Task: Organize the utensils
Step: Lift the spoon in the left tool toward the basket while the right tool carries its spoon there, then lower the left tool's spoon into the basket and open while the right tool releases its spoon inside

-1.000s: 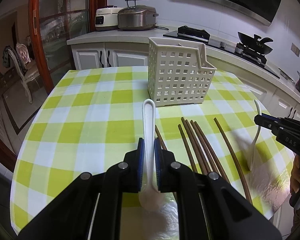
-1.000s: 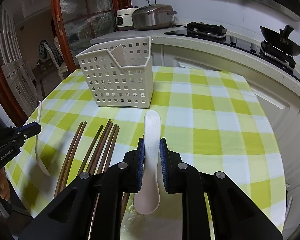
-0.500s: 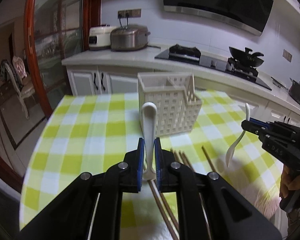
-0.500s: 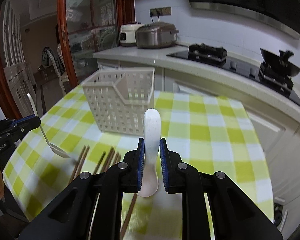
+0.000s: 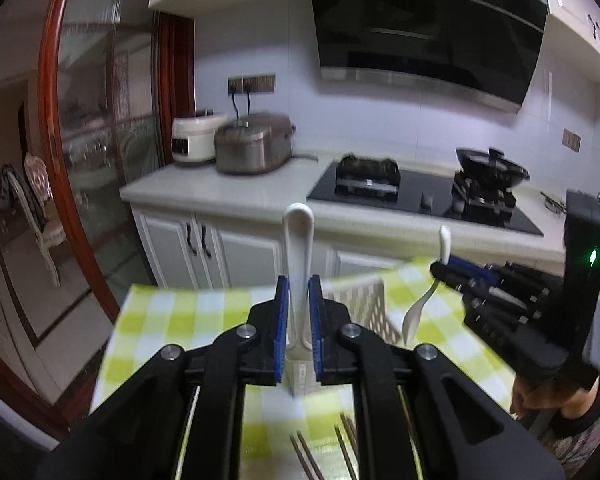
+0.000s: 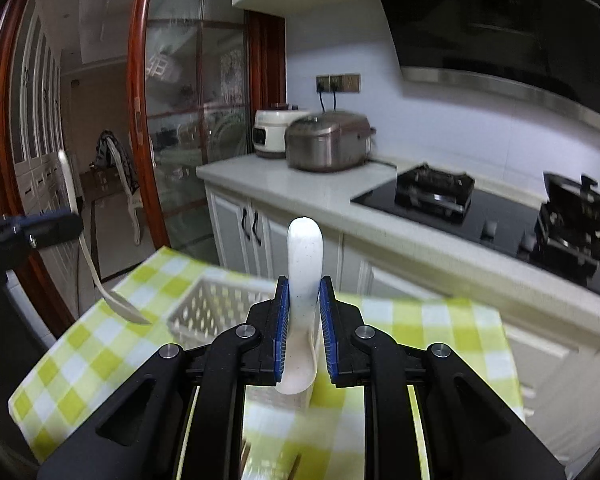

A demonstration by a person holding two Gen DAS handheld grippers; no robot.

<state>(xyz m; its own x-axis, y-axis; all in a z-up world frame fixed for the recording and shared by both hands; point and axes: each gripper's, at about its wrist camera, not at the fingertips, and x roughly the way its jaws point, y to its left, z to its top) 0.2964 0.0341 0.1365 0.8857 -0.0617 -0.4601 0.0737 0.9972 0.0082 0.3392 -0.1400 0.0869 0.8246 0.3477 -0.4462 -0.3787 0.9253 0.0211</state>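
Note:
In the left wrist view my left gripper (image 5: 298, 312) is shut on a slim white spoon (image 5: 298, 240), handle upright, held above the checked table (image 5: 172, 320). The white slotted basket (image 5: 364, 300) shows just behind its fingers. In the right wrist view my right gripper (image 6: 304, 320) is shut on a broader white spoon (image 6: 305, 264), over the basket (image 6: 212, 308). Each view shows the other gripper from the side: the right gripper (image 5: 440, 268) with its spoon (image 5: 418, 308), and the left gripper (image 6: 74, 224) with its spoon (image 6: 96, 276). Brown chopsticks (image 5: 340, 448) lie on the cloth below.
Beyond the table runs a white counter (image 5: 236, 192) with two rice cookers (image 5: 252, 148), a black hob (image 5: 420, 196) and a wok (image 5: 492, 168). A red-framed glass door (image 5: 60, 160) and a chair (image 5: 40, 208) stand at the left. A person's hand (image 5: 540, 396) holds the right gripper.
Both grippers have risen off the table with their spoons and tipped upward. The basket and chopsticks have dropped low in both views, and the counter and hood now fill the upper part.

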